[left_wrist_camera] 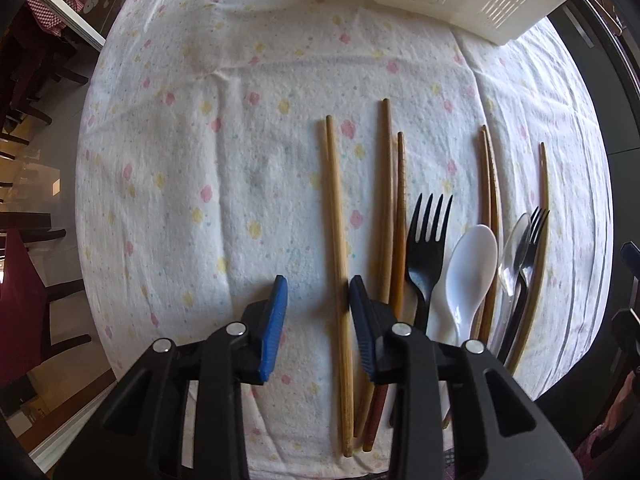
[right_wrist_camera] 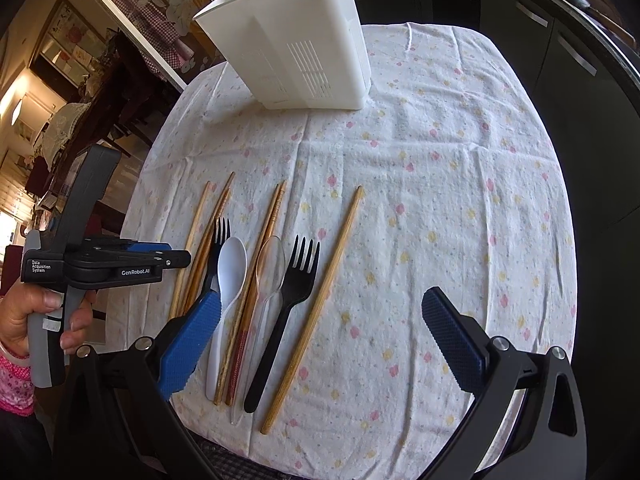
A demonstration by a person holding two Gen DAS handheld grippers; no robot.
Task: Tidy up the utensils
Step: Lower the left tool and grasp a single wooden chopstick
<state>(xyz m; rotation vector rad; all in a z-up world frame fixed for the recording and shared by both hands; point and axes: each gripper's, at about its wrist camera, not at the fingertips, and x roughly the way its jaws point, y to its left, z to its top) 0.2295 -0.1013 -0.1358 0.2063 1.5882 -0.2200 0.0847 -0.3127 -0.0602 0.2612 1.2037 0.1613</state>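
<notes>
Floral-clothed table [right_wrist_camera: 440, 200]: sorting barely begun.
White caddy [right_wrist_camera: 296, 52] looks unfilled; left tongs [left_wrist_camera: 318, 312] bracket a chopstick [left_wrist_camera: 338, 264] unpinched, right tongs [right_wrist_camera: 320, 344] spread, empty.

Chopsticks [left_wrist_camera: 338, 248] are seen to be matt wood with visible grain; forks [right_wrist_camera: 294, 276] are black plastic with a slight sheen, one spoon [left_wrist_camera: 468, 268] is glossy white plastic, another spoon [right_wrist_camera: 269, 268] clear plastic. The tablecloth [left_wrist_camera: 240, 140] is noted as soft, wrinkled printed cloth, the slotted basket [right_wrist_camera: 296, 40] as smooth white plastic. Gripper pads [right_wrist_camera: 192, 336] are textured blue rubber-like material on matt black plastic frames.
</notes>
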